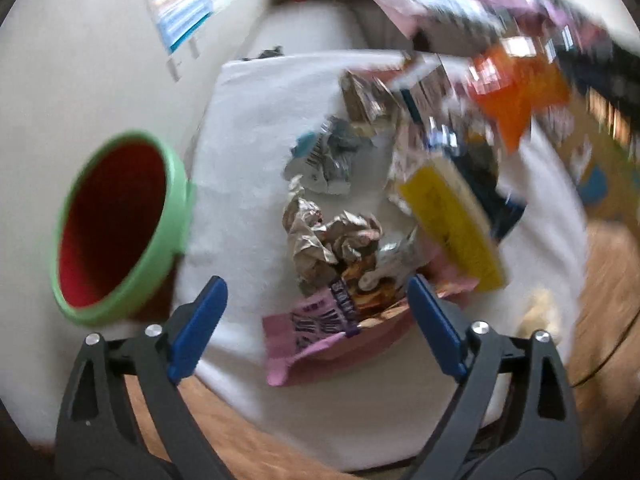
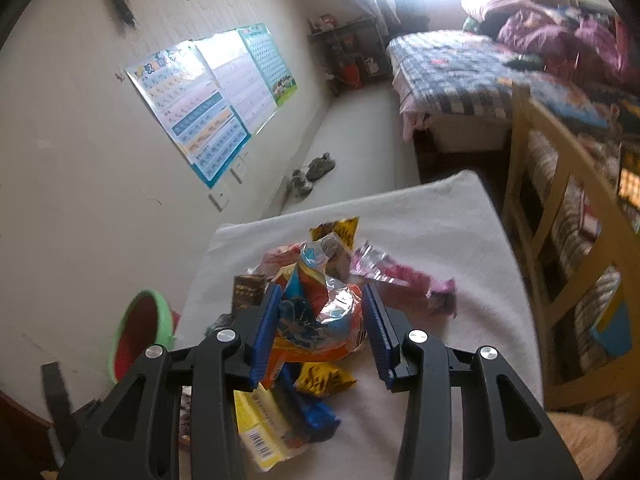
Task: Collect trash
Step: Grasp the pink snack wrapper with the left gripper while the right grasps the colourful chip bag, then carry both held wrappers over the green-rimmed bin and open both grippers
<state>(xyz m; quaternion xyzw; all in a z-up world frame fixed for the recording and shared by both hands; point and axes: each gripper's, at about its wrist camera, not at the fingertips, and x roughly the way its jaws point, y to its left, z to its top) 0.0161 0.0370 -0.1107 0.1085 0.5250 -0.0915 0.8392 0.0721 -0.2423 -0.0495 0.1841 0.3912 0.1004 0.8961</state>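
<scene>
A heap of snack wrappers lies on a white cloth-covered table (image 1: 240,128). In the left wrist view my left gripper (image 1: 316,300) is open and empty above a pink wrapper (image 1: 308,332) and crumpled silver foil (image 1: 320,236); a yellow packet (image 1: 452,220) lies to the right. In the right wrist view my right gripper (image 2: 320,316) stands with its jaws around an orange and blue crinkled bag (image 2: 320,320), both pads touching it. A green bin with a red inside (image 1: 116,228) stands left of the table; it also shows in the right wrist view (image 2: 140,328).
A wooden chair (image 2: 560,240) stands at the table's right side. A bed with a checked cover (image 2: 460,68) is at the back. Posters (image 2: 200,100) hang on the left wall. Shoes (image 2: 312,172) lie on the floor beyond the table.
</scene>
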